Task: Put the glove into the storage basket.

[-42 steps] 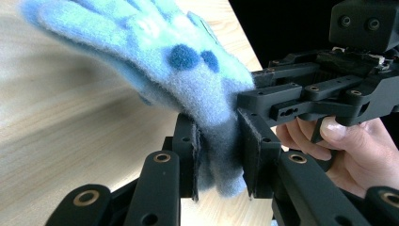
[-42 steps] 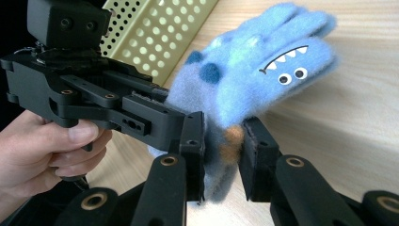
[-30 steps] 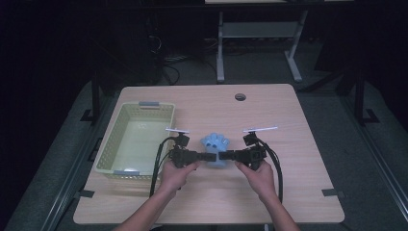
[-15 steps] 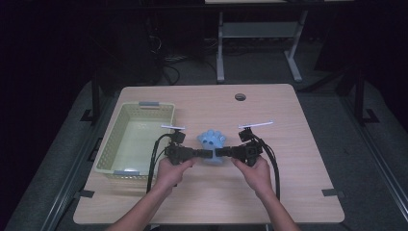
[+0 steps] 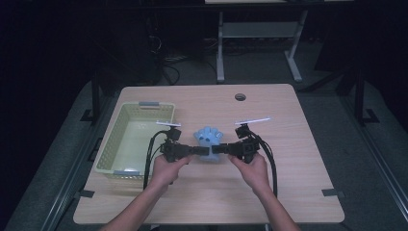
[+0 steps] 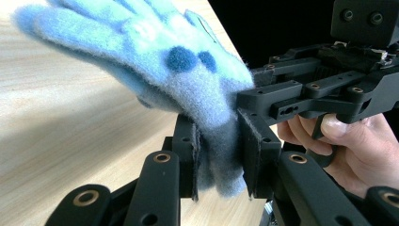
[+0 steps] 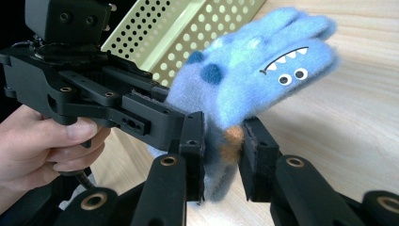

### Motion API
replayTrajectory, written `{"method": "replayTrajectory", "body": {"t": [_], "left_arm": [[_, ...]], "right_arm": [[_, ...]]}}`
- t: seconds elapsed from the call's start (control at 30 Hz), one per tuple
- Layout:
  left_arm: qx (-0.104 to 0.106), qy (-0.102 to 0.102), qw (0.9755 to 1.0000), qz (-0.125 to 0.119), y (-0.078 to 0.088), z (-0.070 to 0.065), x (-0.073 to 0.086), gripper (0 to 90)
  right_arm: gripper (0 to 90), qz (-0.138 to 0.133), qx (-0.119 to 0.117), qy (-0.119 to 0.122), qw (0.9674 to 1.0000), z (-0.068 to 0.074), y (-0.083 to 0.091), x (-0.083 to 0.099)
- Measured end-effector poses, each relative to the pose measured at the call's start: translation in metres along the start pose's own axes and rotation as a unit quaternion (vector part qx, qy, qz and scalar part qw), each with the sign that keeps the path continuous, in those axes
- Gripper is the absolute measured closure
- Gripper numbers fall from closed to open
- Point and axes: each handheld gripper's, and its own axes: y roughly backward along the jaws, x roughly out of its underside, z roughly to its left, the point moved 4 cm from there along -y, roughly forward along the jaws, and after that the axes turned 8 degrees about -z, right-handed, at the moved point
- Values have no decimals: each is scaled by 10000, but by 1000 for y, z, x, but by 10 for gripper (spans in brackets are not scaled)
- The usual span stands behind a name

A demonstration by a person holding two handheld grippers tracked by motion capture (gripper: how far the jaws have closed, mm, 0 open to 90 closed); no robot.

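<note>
Blue fuzzy glove (image 5: 208, 137) pinched at its cuff from both sides: left gripper (image 5: 196, 150) and right gripper (image 5: 217, 150) both clamped on it, just right of the perforated basket (image 5: 115, 139), above the wooden table (image 5: 288, 144).

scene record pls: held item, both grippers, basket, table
held item: blue glove with dark spots and a monster face, lifted off the table, fingers pointing away from the person
left hand-held gripper: shut on the glove's cuff end
right hand-held gripper: shut on the same end, from the opposite side
basket: pale green, perforated, left of the glove, nothing visible inside
table: light wood, round hole near the far edge
</note>
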Motion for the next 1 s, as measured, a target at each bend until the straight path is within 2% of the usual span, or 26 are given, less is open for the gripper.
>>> {"method": "replayTrajectory", "body": {"t": [0.1, 0.4, 0.5, 0.73, 1.0], "left_arm": [[32, 9, 10000, -17, 4, 1, -4, 699], [51, -67, 9999, -73, 15, -2, -13, 699], [74, -58, 9999, -98, 20, -1, -16, 700], [101, -10, 9998, -153, 31, 2, -21, 702], [85, -27, 9997, -212, 44, 2, -28, 702]], "right_arm": [[733, -15, 6, 81, 10000, 3, -2, -4], [733, -67, -61, 116, 9999, 12, -4, -14], [733, -78, -93, 107, 9999, 16, -6, -18], [733, -46, -140, 261, 9996, 25, -12, -26], [733, -54, -231, 256, 9994, 33, -18, -33]]}}
